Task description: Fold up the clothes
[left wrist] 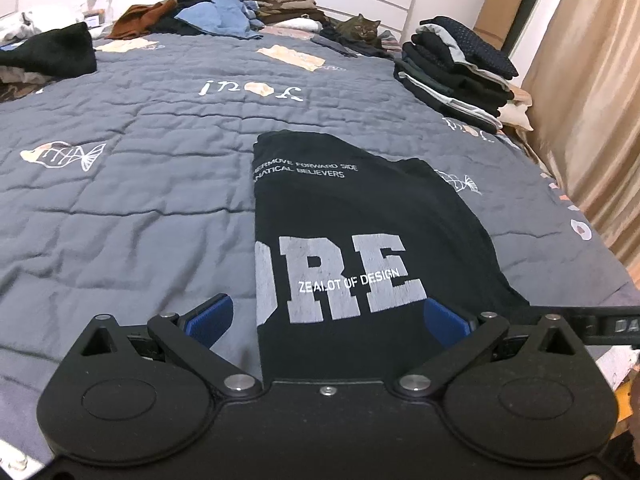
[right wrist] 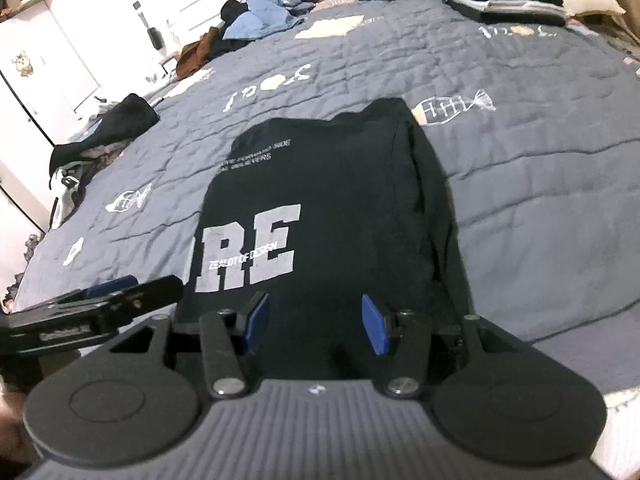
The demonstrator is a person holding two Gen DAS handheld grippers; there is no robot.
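A black T-shirt (left wrist: 360,216) with large grey letters and small white print lies folded lengthwise into a long strip on the grey quilt (left wrist: 140,152). My left gripper (left wrist: 328,316) hangs wide open over the shirt's near left edge, its blue pads on either side of the folded edge. My right gripper (right wrist: 316,322) is open too, above the shirt (right wrist: 340,184) at its near end. The left gripper (right wrist: 108,300) shows at the lower left of the right wrist view. Nothing is held between either pair of fingers.
A stack of folded dark clothes (left wrist: 456,72) sits at the far right of the bed. A heap of unfolded clothes (left wrist: 216,12) lies by the headboard, with a cat (left wrist: 360,28) beside it. A black garment (left wrist: 52,50) lies at the far left. Curtains (left wrist: 592,100) hang on the right.
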